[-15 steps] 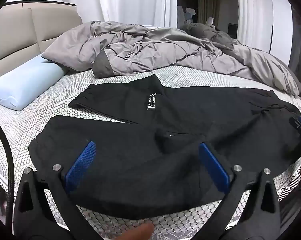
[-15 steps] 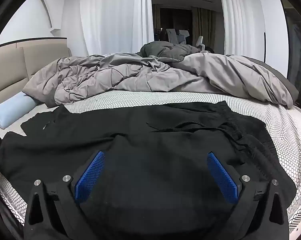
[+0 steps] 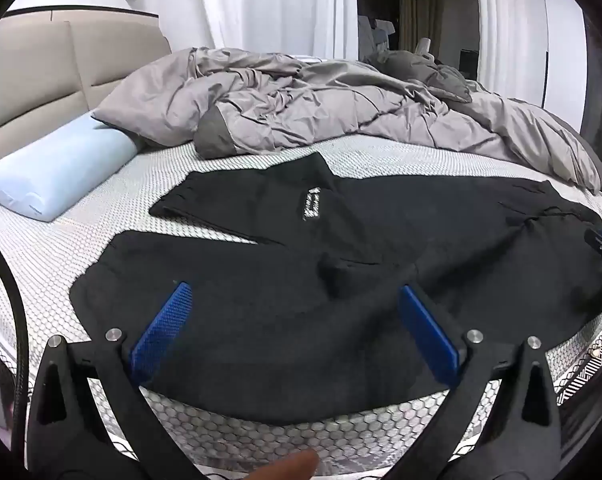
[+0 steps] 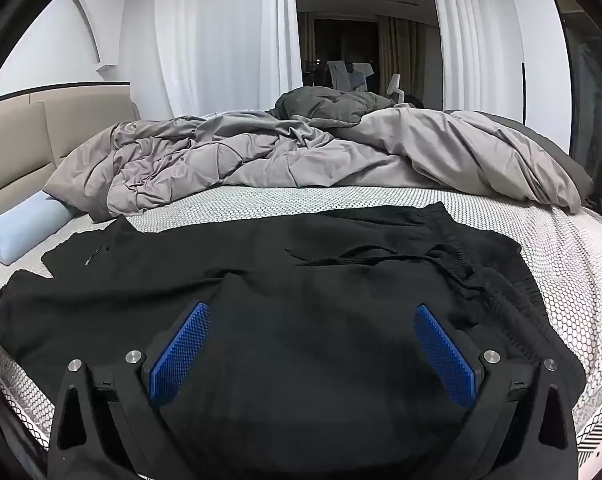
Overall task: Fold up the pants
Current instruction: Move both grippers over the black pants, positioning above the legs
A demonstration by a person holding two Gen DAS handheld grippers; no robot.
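On the bed: black pants [image 3: 341, 300] are lying spread flat, legs splayed apart
Left gripper [image 3: 293, 320]: jaws gaping wide, hovering empty
Right gripper [image 4: 313, 340]: likewise wide, gripping nothing
Advice: pinch near edge, waistband [image 4: 481, 256] and hem together

1 pair of black pants [image 3: 341, 300] lies spread on 1 bed [image 3: 81, 256], with 2 legs showing and 1 white label [image 3: 312, 204] on the farther leg. 1 drawstring [image 4: 365, 254] lies at the waistband. 1 light blue pillow [image 3: 57, 176] and 1 rumpled grey duvet [image 3: 321, 108] share the mattress. 2 hand-held grippers are in view, the left hand-held gripper [image 3: 293, 332] and the right hand-held gripper [image 4: 313, 352], each with 2 blue pads spread wide.
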